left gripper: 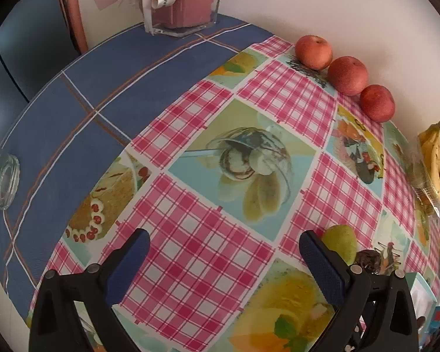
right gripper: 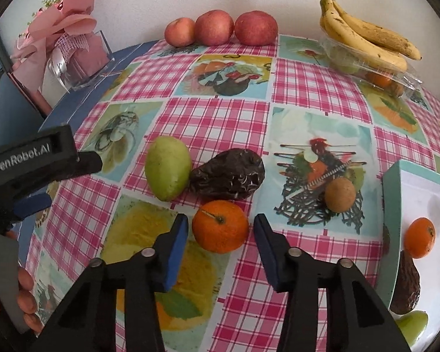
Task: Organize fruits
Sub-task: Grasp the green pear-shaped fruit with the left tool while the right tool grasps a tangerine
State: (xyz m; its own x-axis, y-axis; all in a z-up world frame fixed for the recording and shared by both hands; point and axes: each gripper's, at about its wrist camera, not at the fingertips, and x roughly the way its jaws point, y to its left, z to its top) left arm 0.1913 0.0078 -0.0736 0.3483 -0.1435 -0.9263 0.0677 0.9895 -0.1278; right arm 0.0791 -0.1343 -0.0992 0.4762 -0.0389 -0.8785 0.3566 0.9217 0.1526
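Orange is sitting on the worktop between my right tool's wide-open blue pads, untouched, green pear and dark wrinkled fruit just behind, while my left tool is hanging open, holding nothing.

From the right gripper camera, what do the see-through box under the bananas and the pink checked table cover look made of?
The see-through box under the bananas looks like thin clear plastic: glossy, crinkled, fruit visible through it. The pink checked table cover appears to be printed vinyl or oilcloth, smooth with a faint sheen, though coated fabric is possible.
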